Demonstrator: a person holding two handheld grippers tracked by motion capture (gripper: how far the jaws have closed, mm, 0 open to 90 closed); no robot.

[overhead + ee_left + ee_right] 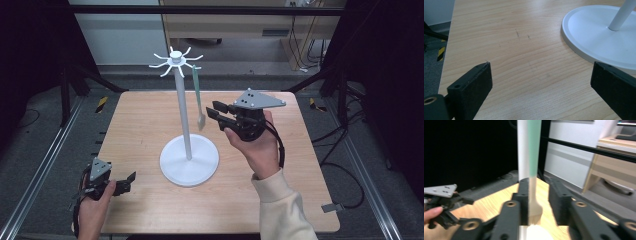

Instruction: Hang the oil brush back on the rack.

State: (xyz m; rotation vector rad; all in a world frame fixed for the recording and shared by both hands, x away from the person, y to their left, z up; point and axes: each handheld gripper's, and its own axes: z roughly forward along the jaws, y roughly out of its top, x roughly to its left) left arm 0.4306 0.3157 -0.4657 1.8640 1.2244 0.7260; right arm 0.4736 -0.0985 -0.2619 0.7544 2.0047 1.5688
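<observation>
High view, table: a light wooden table (150,115) is seen across the middle of the frame.
High view, stand: a white stand (186,125) is placed at the centre, its round base on the table and a ring of small hooks at the top.
High view, fork: a pale green fork (198,97) is hung from a hook just right of the pole, tines down, clear of the table.
High view, right gripper: the right gripper (214,113) is held up right of centre by a hand in a cream sleeve, its jaws pointed left and parted, the tips just beside the fork's tines.
High view, left gripper: the left gripper (131,181) is held low at the lower left, near the table edge, well apart from the stand.

Left gripper view, jaws: the two black jaws are seen spread wide at the bottom corners, with nothing between them but bare table (524,62).
Left gripper view, stand: the white base (594,37) is seen at the upper right.

Right gripper view, jaws: the jaws are parted, not clenched.
Right gripper view, fork: the fork (534,170) is seen hanging between them, close against the left jaw; contact cannot be told through the blur.
Right gripper view, left gripper: the other gripper (444,205) is seen at the lower left.
</observation>
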